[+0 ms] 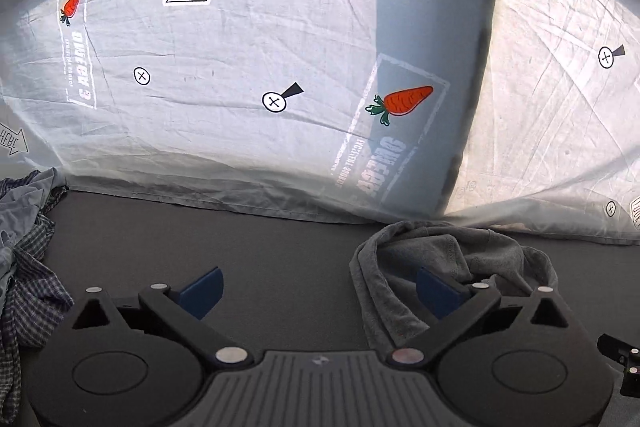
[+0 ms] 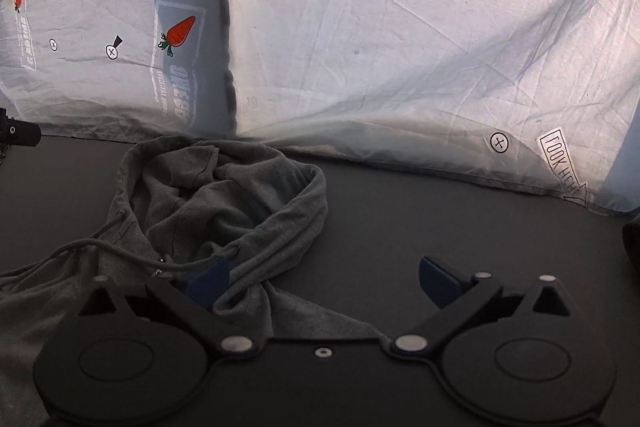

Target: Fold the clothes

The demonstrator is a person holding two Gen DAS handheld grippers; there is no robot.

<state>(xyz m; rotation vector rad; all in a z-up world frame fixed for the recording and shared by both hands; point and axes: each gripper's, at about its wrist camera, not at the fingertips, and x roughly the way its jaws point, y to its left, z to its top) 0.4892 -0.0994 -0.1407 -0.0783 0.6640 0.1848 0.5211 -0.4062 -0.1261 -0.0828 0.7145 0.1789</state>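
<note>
Hoodie: grey hoodie lies crumpled on the dark table, hood end bunched up near the sheet's lower edge, body running off towards me at the lower left of my right view.
Drawcord: cord snakes loose across the cloth to the left, metal tip lying beside my right tool's left finger.
Right gripper: my right gripper stands wide open, nothing clamped; its left blue pad sits over a hood fold, whether touching I cannot tell, and the right pad is over bare table.
Left gripper: my left gripper is wide open too, empty; its right pad is in front of the hoodie, left pad over bare table.
Other clothes: checked shirt heaped at the far left of my left view, well apart from the hoodie.
Backdrop: pale printed sheet hangs behind the table, with carrots, arrows and crossed circles, sunlit in patches.
</note>
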